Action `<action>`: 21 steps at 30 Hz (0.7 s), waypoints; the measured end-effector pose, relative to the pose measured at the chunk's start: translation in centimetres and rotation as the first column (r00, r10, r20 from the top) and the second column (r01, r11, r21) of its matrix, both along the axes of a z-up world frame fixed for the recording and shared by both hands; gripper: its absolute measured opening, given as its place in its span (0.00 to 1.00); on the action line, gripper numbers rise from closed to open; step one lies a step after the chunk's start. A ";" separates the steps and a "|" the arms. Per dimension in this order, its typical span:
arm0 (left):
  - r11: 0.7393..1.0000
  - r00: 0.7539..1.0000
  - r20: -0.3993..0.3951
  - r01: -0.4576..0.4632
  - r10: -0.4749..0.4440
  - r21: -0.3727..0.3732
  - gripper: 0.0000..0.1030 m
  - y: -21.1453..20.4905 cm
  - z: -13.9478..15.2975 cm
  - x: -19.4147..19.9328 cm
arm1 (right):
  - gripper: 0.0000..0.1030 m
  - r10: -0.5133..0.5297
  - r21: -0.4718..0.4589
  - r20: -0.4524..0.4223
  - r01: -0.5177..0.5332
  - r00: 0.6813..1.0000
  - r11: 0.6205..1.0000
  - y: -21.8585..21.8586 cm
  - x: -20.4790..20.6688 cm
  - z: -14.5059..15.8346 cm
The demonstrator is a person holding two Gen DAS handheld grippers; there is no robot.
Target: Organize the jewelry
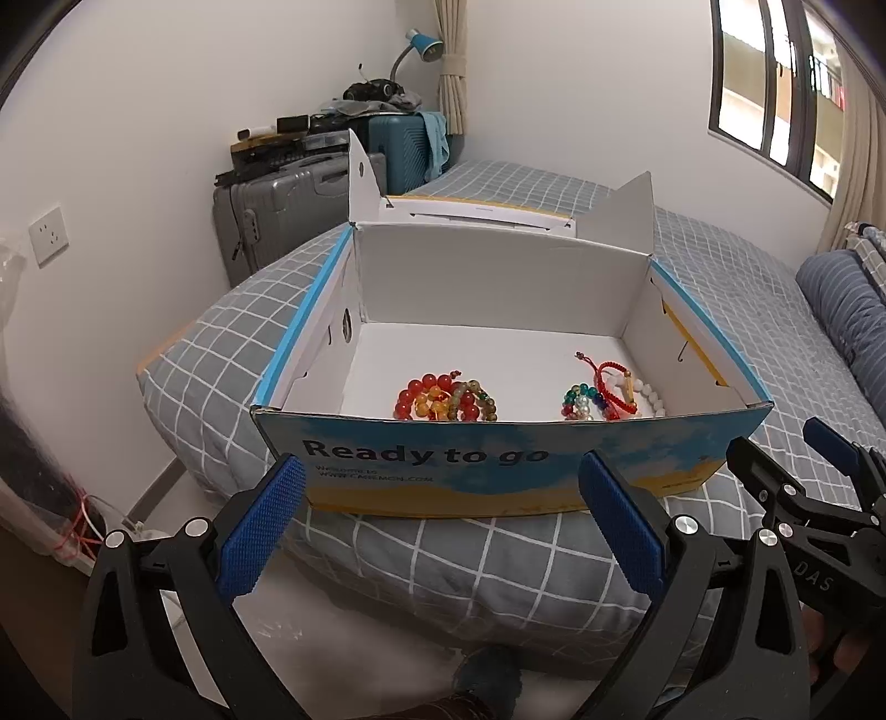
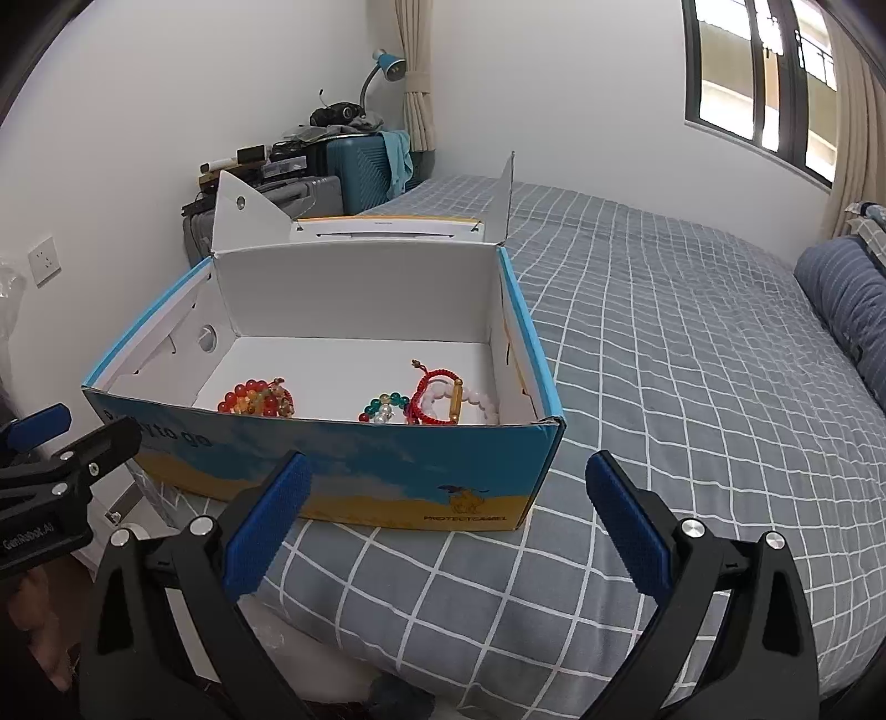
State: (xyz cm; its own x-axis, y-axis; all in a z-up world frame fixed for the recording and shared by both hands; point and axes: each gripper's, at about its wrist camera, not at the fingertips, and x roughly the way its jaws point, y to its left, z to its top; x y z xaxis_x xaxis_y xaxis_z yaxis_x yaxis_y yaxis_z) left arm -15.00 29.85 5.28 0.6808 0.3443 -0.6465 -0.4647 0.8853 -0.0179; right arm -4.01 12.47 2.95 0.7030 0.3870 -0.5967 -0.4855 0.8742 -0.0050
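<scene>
An open blue-and-yellow cardboard box [image 1: 498, 471] [image 2: 354, 471] sits on the bed near its corner. Inside lie two heaps of jewelry: red and orange bead bracelets [image 1: 443, 399] [image 2: 257, 400] on the left, and a red cord bracelet with green, white and pearl beads [image 1: 603, 396] [image 2: 437, 400] on the right. My left gripper [image 1: 443, 515] is open and empty in front of the box's front wall. My right gripper [image 2: 448, 515] is open and empty, in front of the box's right front corner. Each gripper shows at the edge of the other's view.
The bed [image 2: 692, 360] has a grey checked cover with a striped pillow [image 2: 841, 299] at the right. Suitcases [image 1: 288, 216] with clutter and a blue lamp [image 1: 423, 47] stand by the wall behind the box. The box's lid flaps [image 1: 626, 210] stand up at the back.
</scene>
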 end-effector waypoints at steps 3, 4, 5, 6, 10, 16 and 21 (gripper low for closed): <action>1.000 1.000 -0.001 0.002 -0.002 0.004 0.94 -0.1 0.0 0.1 | 0.93 0.002 -0.001 0.000 -0.002 1.000 1.000 0.1 0.0 0.0; 1.000 1.000 -0.003 0.002 -0.002 0.006 0.94 -0.1 0.0 0.1 | 0.93 0.002 0.000 0.000 -0.002 1.000 1.000 0.1 0.0 0.1; 1.000 1.000 -0.006 0.002 -0.002 0.006 0.94 -0.2 0.0 0.2 | 0.93 0.002 0.001 -0.001 -0.002 1.000 1.000 0.1 0.0 0.1; 1.000 1.000 -0.005 0.005 -0.005 0.005 0.94 -0.2 0.0 0.2 | 0.93 0.003 0.002 -0.002 -0.003 1.000 1.000 0.1 0.0 0.1; 1.000 1.000 -0.007 0.008 -0.008 0.016 0.94 -0.3 0.0 0.3 | 0.93 0.003 0.002 -0.001 -0.003 1.000 1.000 0.1 0.0 0.1; 1.000 1.000 -0.008 0.008 -0.008 0.011 0.94 -0.3 0.1 0.4 | 0.93 0.001 0.003 0.001 -0.001 1.000 1.000 0.1 0.0 0.2; 1.000 1.000 -0.012 0.006 -0.006 0.015 0.94 -0.3 0.2 0.5 | 0.93 0.004 0.002 -0.002 -0.004 1.000 1.000 0.2 0.0 0.2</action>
